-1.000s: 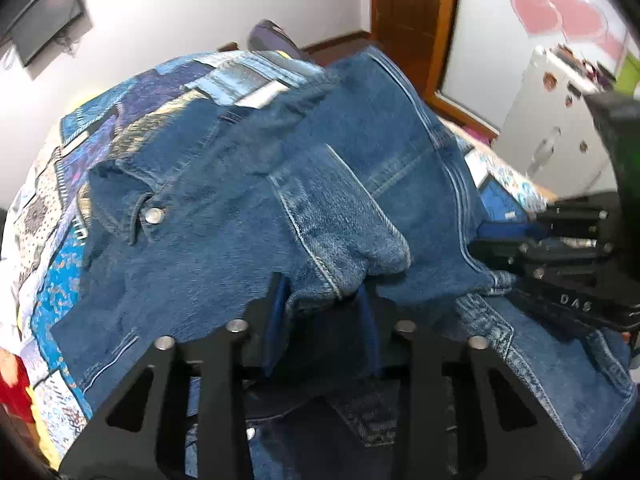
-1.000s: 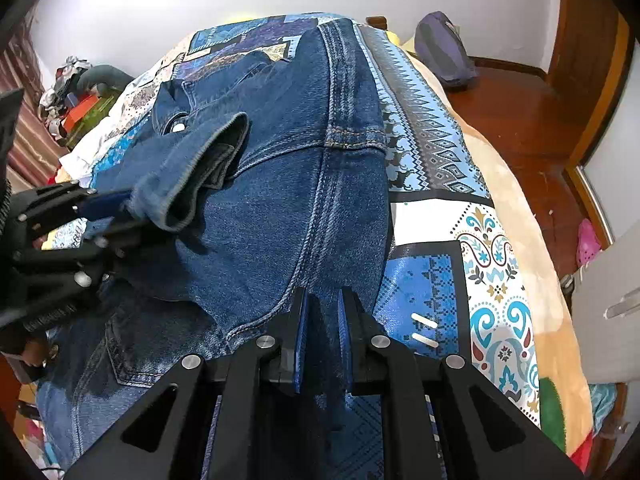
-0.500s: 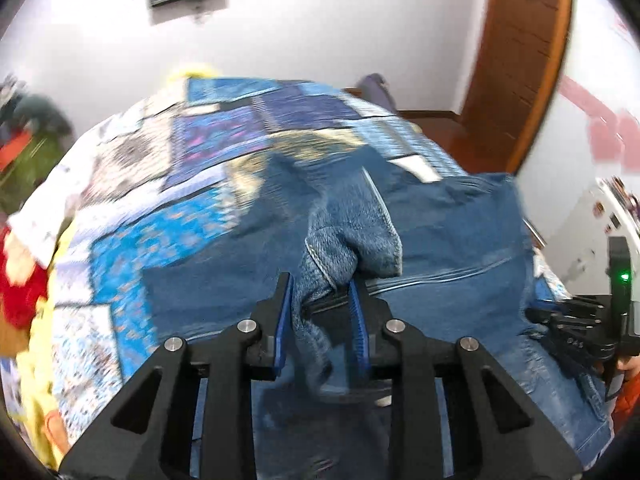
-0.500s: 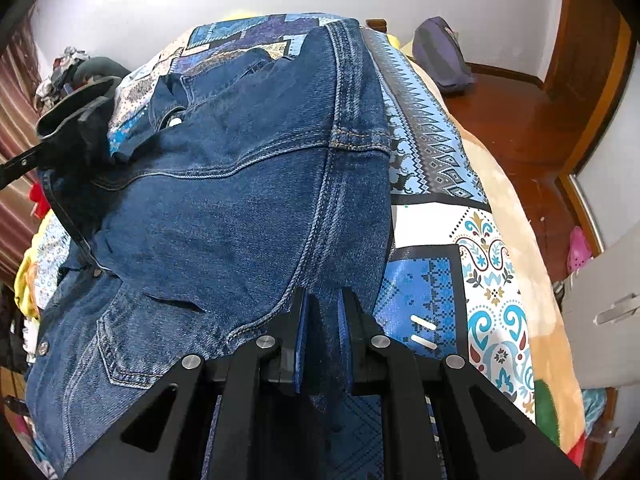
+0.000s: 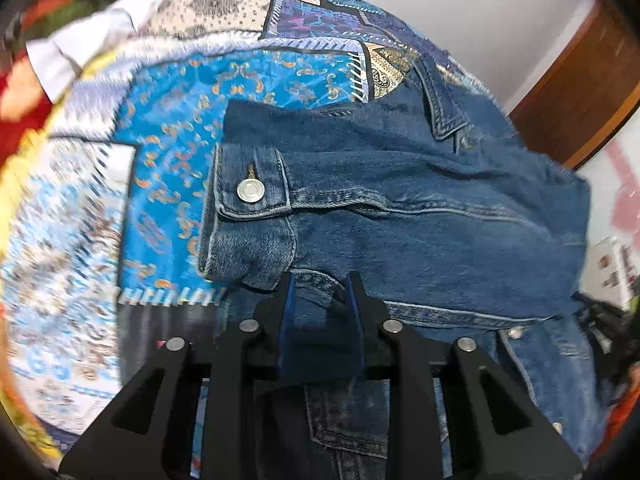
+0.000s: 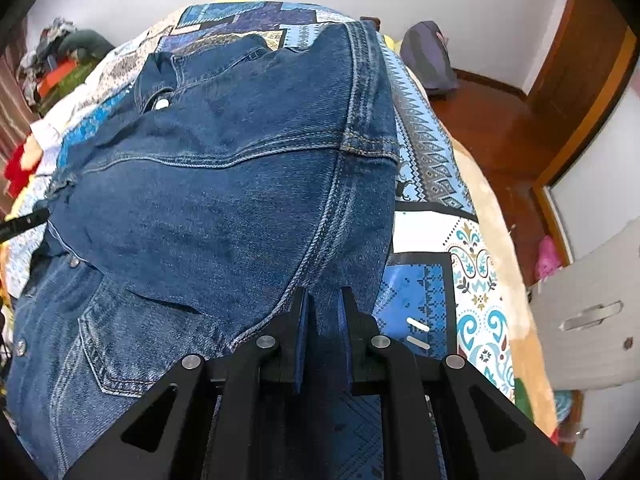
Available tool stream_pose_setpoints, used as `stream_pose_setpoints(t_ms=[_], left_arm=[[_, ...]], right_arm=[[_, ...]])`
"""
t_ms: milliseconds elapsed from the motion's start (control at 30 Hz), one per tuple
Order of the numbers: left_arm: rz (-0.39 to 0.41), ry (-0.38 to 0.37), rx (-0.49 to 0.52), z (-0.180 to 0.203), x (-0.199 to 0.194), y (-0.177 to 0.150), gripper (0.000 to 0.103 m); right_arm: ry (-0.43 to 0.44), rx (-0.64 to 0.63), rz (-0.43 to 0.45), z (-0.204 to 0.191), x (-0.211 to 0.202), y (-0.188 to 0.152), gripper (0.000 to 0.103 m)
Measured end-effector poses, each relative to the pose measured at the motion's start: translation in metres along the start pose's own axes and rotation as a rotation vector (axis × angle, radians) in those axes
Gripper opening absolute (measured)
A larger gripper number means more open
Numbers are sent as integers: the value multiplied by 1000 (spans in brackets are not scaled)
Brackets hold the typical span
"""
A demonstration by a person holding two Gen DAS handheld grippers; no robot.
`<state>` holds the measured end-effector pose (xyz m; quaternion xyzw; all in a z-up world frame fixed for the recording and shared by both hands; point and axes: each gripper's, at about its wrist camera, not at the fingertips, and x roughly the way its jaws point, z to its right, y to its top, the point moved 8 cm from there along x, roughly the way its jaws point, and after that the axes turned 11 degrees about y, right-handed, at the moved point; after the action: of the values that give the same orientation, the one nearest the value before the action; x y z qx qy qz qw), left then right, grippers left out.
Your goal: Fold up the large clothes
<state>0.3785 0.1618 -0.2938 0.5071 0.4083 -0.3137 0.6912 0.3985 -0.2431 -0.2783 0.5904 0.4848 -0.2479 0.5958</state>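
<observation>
A blue denim jacket lies spread on a patchwork bedspread. In the left wrist view its sleeve stretches sideways across the jacket's body, and the buttoned cuff hangs over the blue part of the bedspread. My left gripper sits just below the cuff with denim between its pads; its jaws are opening slightly. My right gripper is shut on the jacket's near edge beside a side seam. The left gripper's black tip shows at the jacket's left edge.
A dark backpack lies on the wooden floor beyond the bed. A brown door frame and a white cabinet stand to the right. Piled clothes sit at the bed's far left corner.
My left gripper has carried the sleeve across the jacket to the left while rolling; the sleeve now lies stretched over the body. The right gripper has kept its grip and barely moved.
</observation>
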Motion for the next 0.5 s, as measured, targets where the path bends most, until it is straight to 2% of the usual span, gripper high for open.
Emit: stream_pose_setpoints(t_ms=[67, 100, 133, 267, 333, 367, 400, 500], left_arm=[[-6, -71, -33, 1, -1, 3, 51], [-9, -113, -57, 3, -1, 6, 55], [-9, -124, -66, 6, -1, 7, 57], [-26, -75, -58, 11, 7, 12, 56], [-16, -2, -13, 15, 10, 13, 51], [-10, 56, 24, 18, 10, 12, 44], [-2, 102, 56, 21, 8, 12, 43], [67, 122, 104, 25, -11, 15, 43]], right_arm=[[-20, -21, -9, -2, -1, 1, 10], [-26, -28, -15, -3, -2, 2, 10], [-27, -36, -23, -4, -3, 4, 10], [1, -18, 13, -3, -16, 14, 10], [12, -2, 44, -1, -24, 22, 10], [11, 2, 64, 1, -29, 27, 10], [0, -2, 82, 2, -33, 34, 10], [-24, -16, 112, 5, -40, 47, 10]])
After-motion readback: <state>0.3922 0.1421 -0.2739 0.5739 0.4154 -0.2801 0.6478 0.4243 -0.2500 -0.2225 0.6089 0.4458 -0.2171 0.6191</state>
